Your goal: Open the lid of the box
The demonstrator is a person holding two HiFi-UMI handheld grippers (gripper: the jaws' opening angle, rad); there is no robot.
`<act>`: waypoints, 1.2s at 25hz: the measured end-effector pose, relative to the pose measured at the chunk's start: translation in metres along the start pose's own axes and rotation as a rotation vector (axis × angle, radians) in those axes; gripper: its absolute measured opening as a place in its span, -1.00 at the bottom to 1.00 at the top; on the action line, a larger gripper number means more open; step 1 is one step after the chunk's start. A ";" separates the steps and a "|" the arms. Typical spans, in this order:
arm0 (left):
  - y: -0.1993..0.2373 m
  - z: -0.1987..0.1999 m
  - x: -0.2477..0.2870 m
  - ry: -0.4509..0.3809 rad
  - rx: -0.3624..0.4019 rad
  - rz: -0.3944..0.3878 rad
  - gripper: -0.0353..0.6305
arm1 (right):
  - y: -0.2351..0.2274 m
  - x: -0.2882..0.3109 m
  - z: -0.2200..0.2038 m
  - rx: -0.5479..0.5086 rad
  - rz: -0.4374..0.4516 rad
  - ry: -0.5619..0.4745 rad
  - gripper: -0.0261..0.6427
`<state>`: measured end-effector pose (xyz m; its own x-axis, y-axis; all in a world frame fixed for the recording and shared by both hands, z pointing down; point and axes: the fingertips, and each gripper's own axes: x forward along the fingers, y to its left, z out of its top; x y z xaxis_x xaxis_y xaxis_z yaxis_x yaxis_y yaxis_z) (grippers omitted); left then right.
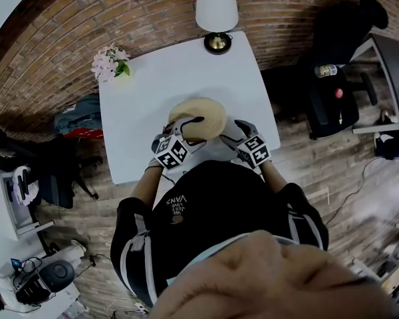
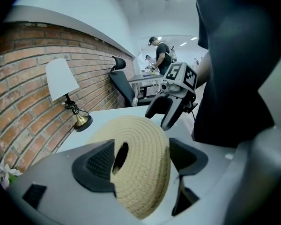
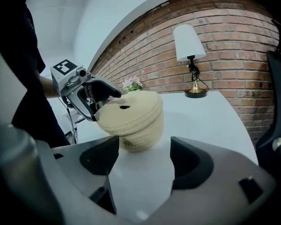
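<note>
Left gripper (image 3: 107, 97) is standing wide; round cream woven lid (image 2: 140, 163) is sitting tilted between its jaws, seemingly unpinched. Right gripper (image 2: 162, 116) is gaping empty, matching woven box (image 3: 138, 140) just ahead.

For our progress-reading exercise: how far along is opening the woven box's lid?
Done: the lid sits tilted on the base, not flat. In hand: the left gripper has open jaws astride the lid's rim, not clamping; the right gripper, open and empty, faces the base. Left: lift the lid clear.
</note>
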<state>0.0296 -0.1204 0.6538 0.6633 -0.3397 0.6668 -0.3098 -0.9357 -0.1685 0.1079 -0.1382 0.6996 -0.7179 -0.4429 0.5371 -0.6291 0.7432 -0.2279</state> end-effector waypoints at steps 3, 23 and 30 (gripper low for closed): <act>-0.006 0.000 0.002 0.031 0.043 -0.025 0.21 | 0.002 0.005 0.001 -0.029 0.019 0.012 0.01; -0.010 -0.027 0.029 0.230 0.133 -0.097 0.22 | 0.010 0.019 0.005 -0.209 0.085 0.066 0.02; -0.011 -0.038 0.034 0.306 0.163 -0.107 0.22 | 0.012 0.024 0.005 -0.206 0.095 0.066 0.02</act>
<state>0.0296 -0.1185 0.7060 0.4442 -0.2183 0.8689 -0.1208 -0.9756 -0.1834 0.0815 -0.1427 0.7057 -0.7459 -0.3371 0.5744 -0.4805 0.8696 -0.1136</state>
